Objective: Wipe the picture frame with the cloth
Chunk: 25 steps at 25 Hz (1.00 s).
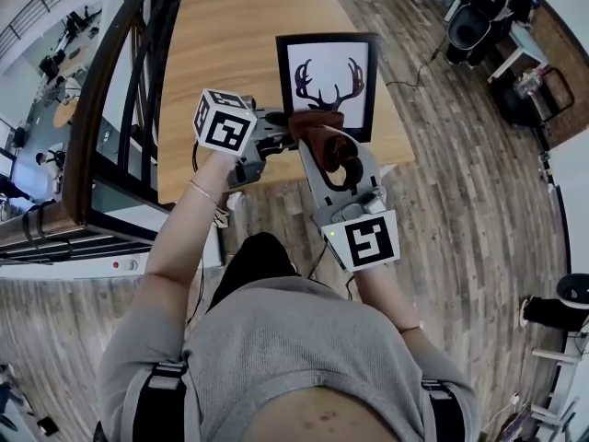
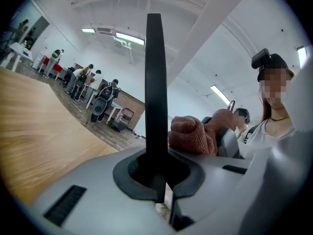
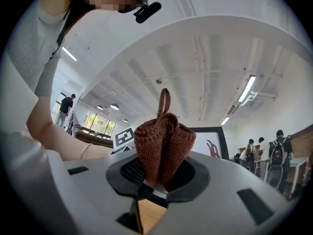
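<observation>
A black picture frame (image 1: 327, 81) holding a dark antler print stands upright near the wooden table's (image 1: 230, 44) front edge. My left gripper (image 1: 279, 131) is shut on the frame's lower left side; in the left gripper view the frame (image 2: 155, 97) rises edge-on from between the jaws. My right gripper (image 1: 319, 140) is shut on a bunched reddish-brown cloth (image 1: 324, 138), held against the frame's bottom edge. From between the right jaws the cloth (image 3: 164, 143) sticks up, with the frame (image 3: 211, 141) just behind it. The cloth (image 2: 193, 133) also shows beside the frame in the left gripper view.
A dark railing (image 1: 120, 90) with glass panels runs along the table's left side. Black office chairs (image 1: 483, 17) and a cable lie on the wood floor at upper right. Several people (image 2: 88, 80) stand far back in the room.
</observation>
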Each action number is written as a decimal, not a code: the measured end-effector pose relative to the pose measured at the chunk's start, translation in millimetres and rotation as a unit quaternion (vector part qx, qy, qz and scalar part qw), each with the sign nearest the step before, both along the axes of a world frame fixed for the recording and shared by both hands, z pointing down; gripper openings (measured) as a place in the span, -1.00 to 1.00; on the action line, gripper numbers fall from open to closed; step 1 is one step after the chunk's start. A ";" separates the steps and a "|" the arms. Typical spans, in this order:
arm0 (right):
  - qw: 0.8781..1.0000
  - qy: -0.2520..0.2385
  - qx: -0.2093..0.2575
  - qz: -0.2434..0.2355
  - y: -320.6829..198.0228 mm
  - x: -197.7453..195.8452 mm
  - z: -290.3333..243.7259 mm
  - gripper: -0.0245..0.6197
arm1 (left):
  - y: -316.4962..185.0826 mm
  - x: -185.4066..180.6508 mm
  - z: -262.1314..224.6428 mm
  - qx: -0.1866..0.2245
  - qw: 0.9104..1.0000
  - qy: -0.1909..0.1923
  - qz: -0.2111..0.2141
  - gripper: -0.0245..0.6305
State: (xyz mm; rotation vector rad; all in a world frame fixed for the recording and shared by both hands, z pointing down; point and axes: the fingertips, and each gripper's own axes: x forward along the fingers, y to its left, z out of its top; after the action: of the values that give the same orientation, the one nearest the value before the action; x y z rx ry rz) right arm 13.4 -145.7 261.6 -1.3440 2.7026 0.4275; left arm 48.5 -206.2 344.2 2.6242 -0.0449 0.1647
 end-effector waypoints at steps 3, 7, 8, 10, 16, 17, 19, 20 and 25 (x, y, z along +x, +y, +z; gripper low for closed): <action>1.000 -0.010 0.002 -0.006 6.1 -5.9 1.7 -0.62 | -3.6 -7.2 -2.9 -0.004 1.000 0.013 -0.012 -0.88; 1.000 -0.007 0.003 -0.009 9.9 -13.7 10.4 -0.62 | -4.4 -14.5 -9.7 -0.002 1.000 0.025 -0.012 -0.87; 1.000 -0.007 0.004 -0.010 10.4 -15.4 11.1 -0.62 | -4.4 -15.5 -10.1 0.002 1.000 0.021 -0.012 -0.87; 1.000 -0.004 0.002 -0.015 12.0 -18.0 14.4 -0.62 | -4.9 -17.0 -9.3 0.006 1.000 0.014 -0.014 -0.87; 1.000 0.001 -0.002 -0.016 13.3 -16.0 27.9 -0.62 | -5.9 -16.0 -8.4 -0.006 0.999 0.027 -0.018 -0.87; 1.000 0.000 0.002 -0.015 14.0 -15.9 27.8 -0.62 | -5.5 -15.9 -8.6 -0.005 0.999 0.027 -0.019 -0.87; 1.000 -0.002 0.012 -0.018 16.2 -17.0 27.2 -0.62 | -5.0 -16.5 -10.5 -0.003 0.999 0.031 -0.021 -0.87; 1.000 0.000 0.015 -0.022 17.4 -18.3 27.8 -0.62 | -4.7 -17.4 -12.1 -0.003 0.999 0.034 -0.021 -0.87; 0.999 0.024 0.023 -0.022 13.6 -27.9 32.9 -0.62 | 1.0 -18.8 -24.2 0.000 0.999 0.046 -0.006 -0.87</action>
State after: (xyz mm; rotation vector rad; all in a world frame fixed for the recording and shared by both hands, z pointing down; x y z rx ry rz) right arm -14.5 -132.1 294.5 -1.2768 2.7358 0.5214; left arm 29.7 -205.2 320.0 2.6282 -0.0298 0.0401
